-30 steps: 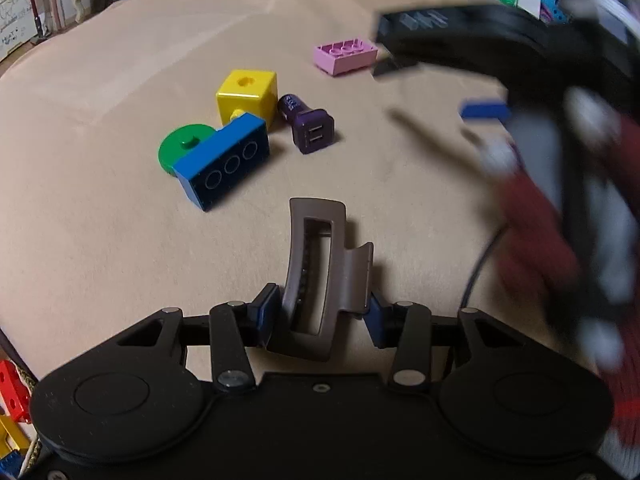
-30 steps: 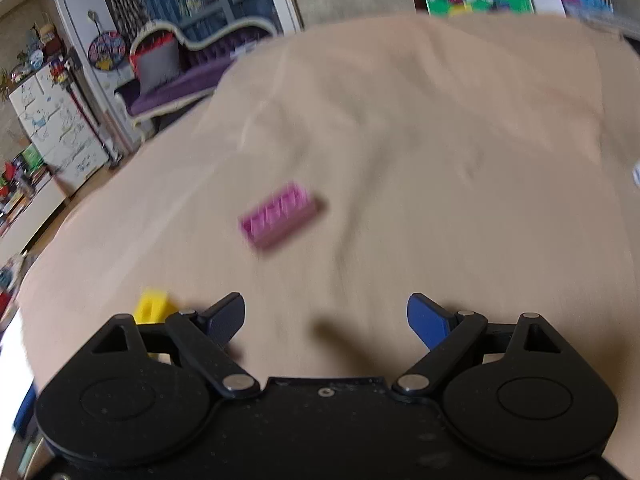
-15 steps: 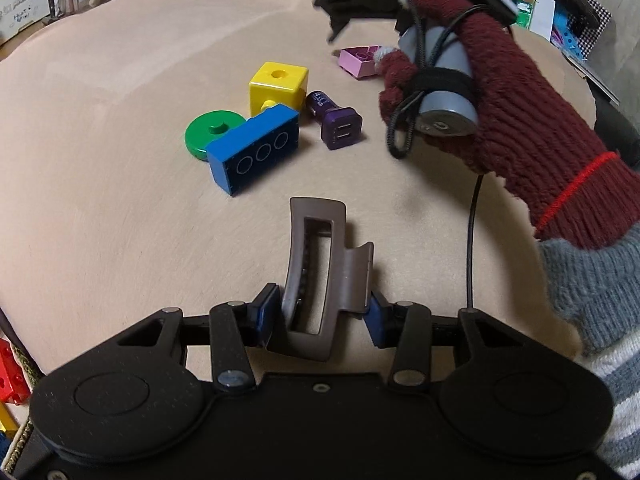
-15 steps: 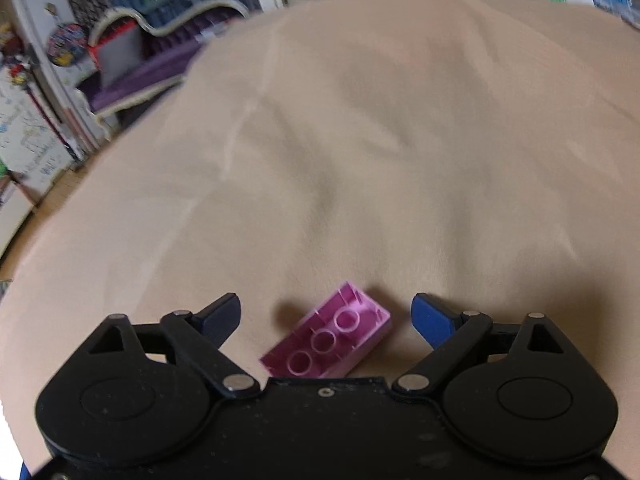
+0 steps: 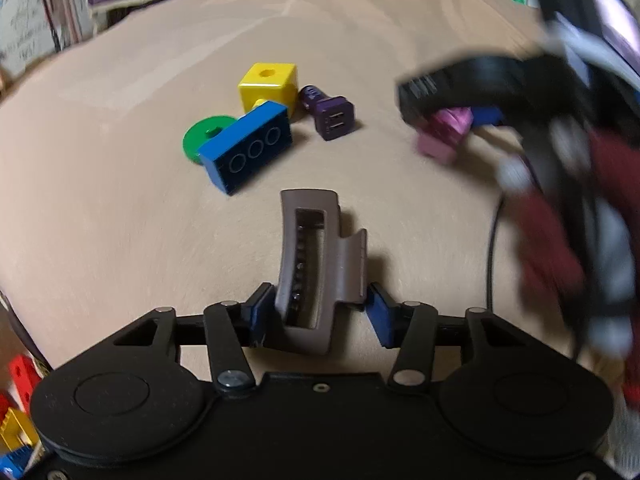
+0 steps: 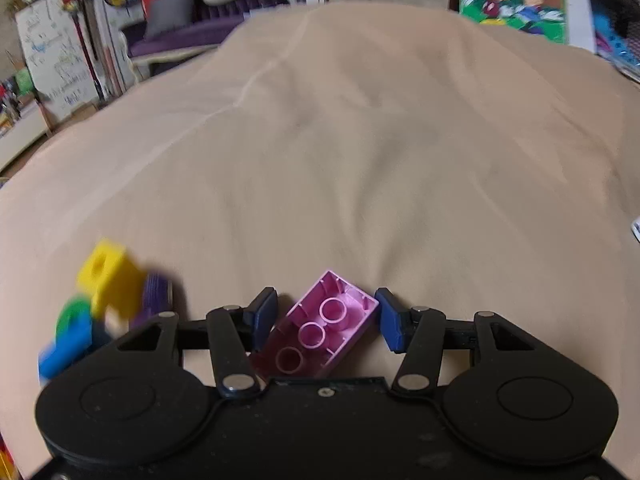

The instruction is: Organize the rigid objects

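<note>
We carry the pink brick (image 6: 320, 328), clamped by the just-closed right gripper (image 6: 326, 320), toward the pile (image 5: 256, 128) at its 9 o'clock. The left gripper (image 5: 316, 312), just loosening, brackets the clip (image 5: 316, 256). Next: place the brick beside the pile.

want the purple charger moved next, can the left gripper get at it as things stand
Probably not yet. The left gripper has the brown hair clip between its jaws, which have just been opening. The path over the cloth to the charger looks free once the clip is dropped.
</note>
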Tool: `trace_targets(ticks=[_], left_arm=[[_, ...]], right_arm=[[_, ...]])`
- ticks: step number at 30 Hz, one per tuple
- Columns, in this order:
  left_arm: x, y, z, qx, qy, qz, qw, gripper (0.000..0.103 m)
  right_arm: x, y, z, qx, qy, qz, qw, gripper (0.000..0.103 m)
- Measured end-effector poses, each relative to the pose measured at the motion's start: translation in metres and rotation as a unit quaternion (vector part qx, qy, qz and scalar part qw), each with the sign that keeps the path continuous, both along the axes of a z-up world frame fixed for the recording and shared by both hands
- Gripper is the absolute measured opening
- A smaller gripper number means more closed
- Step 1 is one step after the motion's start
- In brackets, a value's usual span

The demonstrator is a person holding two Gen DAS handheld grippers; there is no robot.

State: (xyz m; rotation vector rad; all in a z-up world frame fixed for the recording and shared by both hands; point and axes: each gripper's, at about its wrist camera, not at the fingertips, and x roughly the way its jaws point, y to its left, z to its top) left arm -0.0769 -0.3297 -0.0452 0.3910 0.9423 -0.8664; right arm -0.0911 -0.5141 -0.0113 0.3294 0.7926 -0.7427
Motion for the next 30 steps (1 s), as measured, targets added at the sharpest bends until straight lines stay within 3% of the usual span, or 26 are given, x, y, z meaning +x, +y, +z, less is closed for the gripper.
trace_targets(ticks=[4,9,11,15,18,20,23,27,30], left_arm=[[-0.007,0.002,-0.002,-0.005,-0.018,0.002,0.9998,0.053],[-0.005,0.009,-0.002,-0.019,-0.004,0.006,0.9998,0.059],[-0.005,0.010,-0.003,-0.024,0.002,0.005,0.9997,0.070],[-0.009,0.005,-0.007,-0.030,0.003,-0.008,0.9995,0.086],[-0.011,0.005,-0.008,-0.036,0.003,-0.006,0.9993,0.093],[-0.008,0.007,-0.008,-0.047,0.019,-0.001,0.9987,0.097],[0.001,0.015,-0.002,-0.064,0.046,0.000,0.9969,0.097],[0.014,0.026,0.003,-0.073,0.038,0.032,0.9961,0.097],[0.030,0.034,-0.004,-0.076,0.072,0.059,0.9928,0.097]], right_arm=[[-0.049,0.028,-0.007,-0.029,-0.023,-0.007,0.999,0.053],[-0.092,0.045,-0.008,-0.032,-0.060,-0.027,0.997,0.056],[-0.098,0.047,-0.012,-0.035,-0.072,-0.020,0.997,0.063],[-0.088,0.056,-0.021,-0.081,-0.061,-0.001,0.995,0.068],[-0.098,0.052,-0.022,-0.057,-0.084,0.011,0.995,0.080],[-0.104,0.056,-0.021,-0.037,-0.103,0.025,0.994,0.100],[-0.109,0.053,-0.021,-0.022,-0.126,0.028,0.991,0.102],[-0.127,0.039,-0.021,0.021,-0.190,0.021,0.981,0.102],[-0.129,0.038,-0.021,0.028,-0.203,0.021,0.979,0.102]])
